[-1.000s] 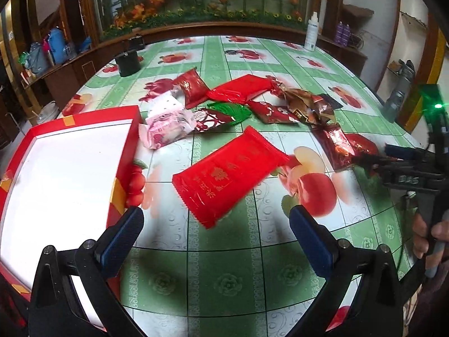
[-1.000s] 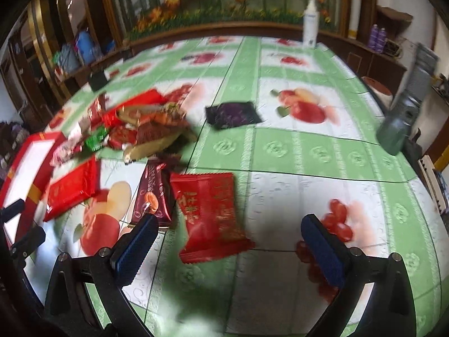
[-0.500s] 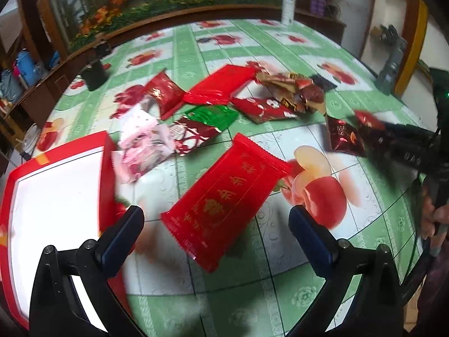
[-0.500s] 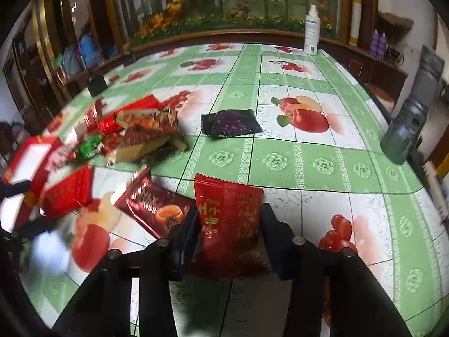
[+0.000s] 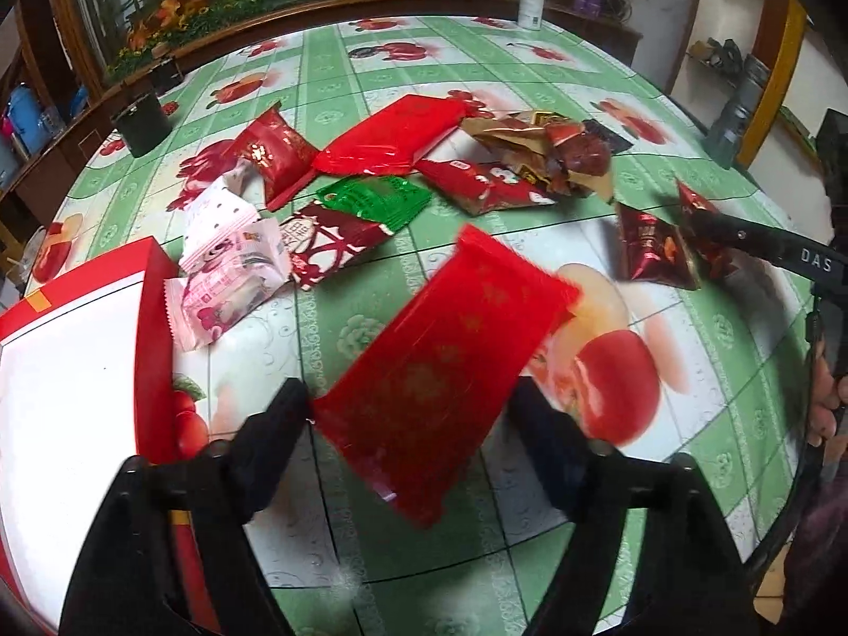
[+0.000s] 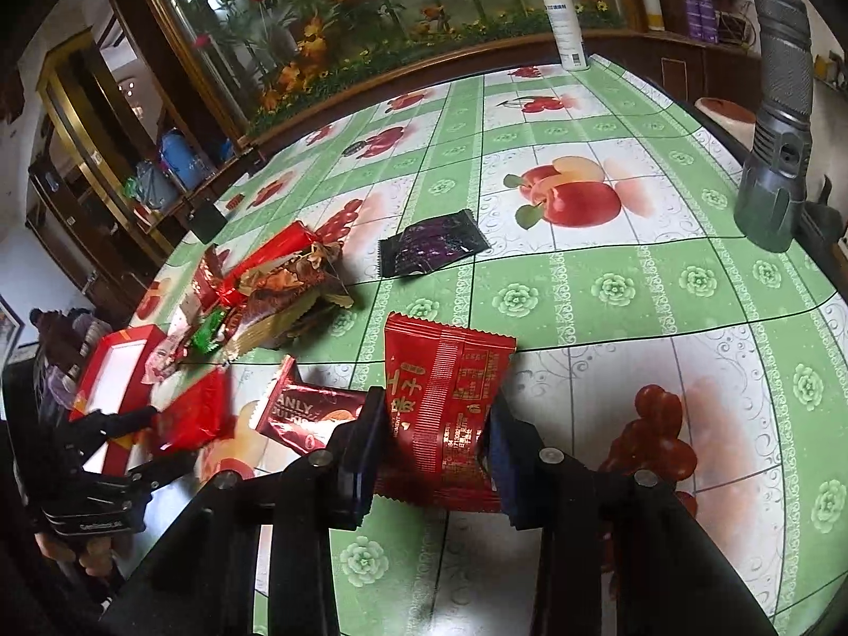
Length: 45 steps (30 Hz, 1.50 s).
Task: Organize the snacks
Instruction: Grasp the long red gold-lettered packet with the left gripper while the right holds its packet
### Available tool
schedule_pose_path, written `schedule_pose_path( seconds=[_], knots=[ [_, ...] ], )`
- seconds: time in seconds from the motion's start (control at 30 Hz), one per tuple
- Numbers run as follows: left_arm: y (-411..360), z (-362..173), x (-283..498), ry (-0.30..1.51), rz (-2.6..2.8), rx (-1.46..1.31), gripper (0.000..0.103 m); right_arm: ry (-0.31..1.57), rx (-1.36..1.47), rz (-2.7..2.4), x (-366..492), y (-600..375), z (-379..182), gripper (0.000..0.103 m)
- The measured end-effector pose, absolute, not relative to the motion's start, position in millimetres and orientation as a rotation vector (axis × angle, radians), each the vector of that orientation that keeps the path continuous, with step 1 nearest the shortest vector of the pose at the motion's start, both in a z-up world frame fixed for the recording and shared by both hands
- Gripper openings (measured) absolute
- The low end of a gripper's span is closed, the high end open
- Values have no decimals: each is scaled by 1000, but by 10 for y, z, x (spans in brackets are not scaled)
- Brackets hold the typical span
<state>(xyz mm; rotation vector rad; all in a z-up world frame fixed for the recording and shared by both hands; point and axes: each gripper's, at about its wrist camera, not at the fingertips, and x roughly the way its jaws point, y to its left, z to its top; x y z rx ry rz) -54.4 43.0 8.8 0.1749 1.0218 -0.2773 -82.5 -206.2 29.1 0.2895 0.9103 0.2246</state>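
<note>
My left gripper (image 5: 408, 413) is shut on a large bright red snack packet (image 5: 445, 365), blurred and tilted up off the table; it also shows in the right wrist view (image 6: 193, 416). My right gripper (image 6: 432, 442) is shut on a dark red snack packet (image 6: 442, 403) with printed text, its lower end between the fingers. A red box with a white inside (image 5: 63, 371) lies at the left, next to my left gripper. A pile of mixed snack packets (image 5: 403, 169) lies on the green tablecloth beyond.
A dark red "ANLY" packet (image 6: 307, 413) lies left of my right gripper. A black-purple packet (image 6: 432, 249) lies further out. A grey flashlight (image 6: 779, 159) stands at the right edge, a white spray bottle (image 6: 567, 26) at the far edge, a black cup (image 5: 140, 124) far left.
My left gripper has closed on the large red packet and tipped it up. My right gripper, shut on the dark red packet half a second ago, has lifted it slightly.
</note>
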Motion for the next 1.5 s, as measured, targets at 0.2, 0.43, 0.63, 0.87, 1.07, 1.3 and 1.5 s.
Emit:
schedule_pose_path(
  seconds=[0.2,0.43,0.63,0.87,1.07,1.3,1.5],
  knots=[
    [383,108,-634,998,-283,171,60,910,324,246,-815,-2083,284,38],
    [391,139,-798,975,-286,97,59,903,340,238,-814,-2108,289,38],
    [475,314,-1015,919,-284,41,59,848,349,274,-870,-2093,386,38],
    [636,470,-1217,882,-265,-9,59,779,357,328,-942,-2058,501,37],
    [827,582,-1382,849,-246,-42,58,772,340,355,-979,-1950,507,37],
    [1054,644,-1451,835,-216,-85,58,763,332,460,-1039,-1625,537,37],
    [1133,617,-1433,838,-197,-107,58,850,262,609,-1069,-903,454,37]
  ],
)
